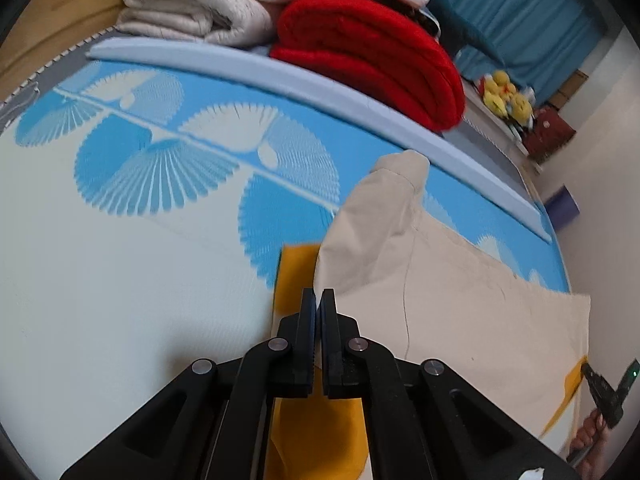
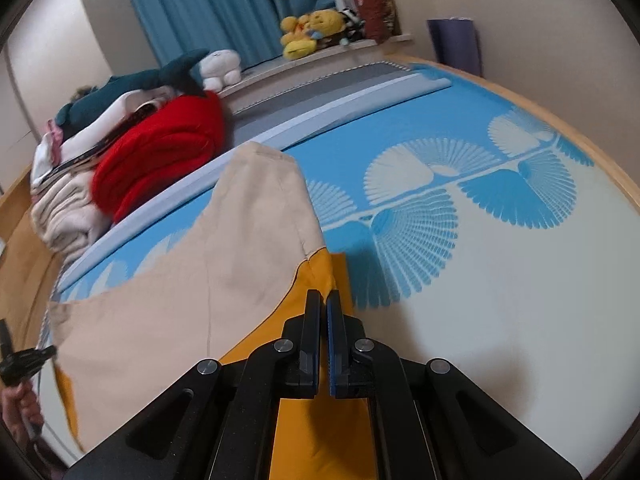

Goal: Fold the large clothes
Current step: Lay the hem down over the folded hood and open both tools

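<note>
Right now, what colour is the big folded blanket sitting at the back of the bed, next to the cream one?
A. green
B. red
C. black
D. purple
B: the folded blanket beside the cream blanket at the far side of the bed is bright red in both wrist views.

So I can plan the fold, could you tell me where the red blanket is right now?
The red blanket lies folded at the bed's far edge, beyond the beige garment, beside the cream blanket; upper left in the right wrist view.
</note>
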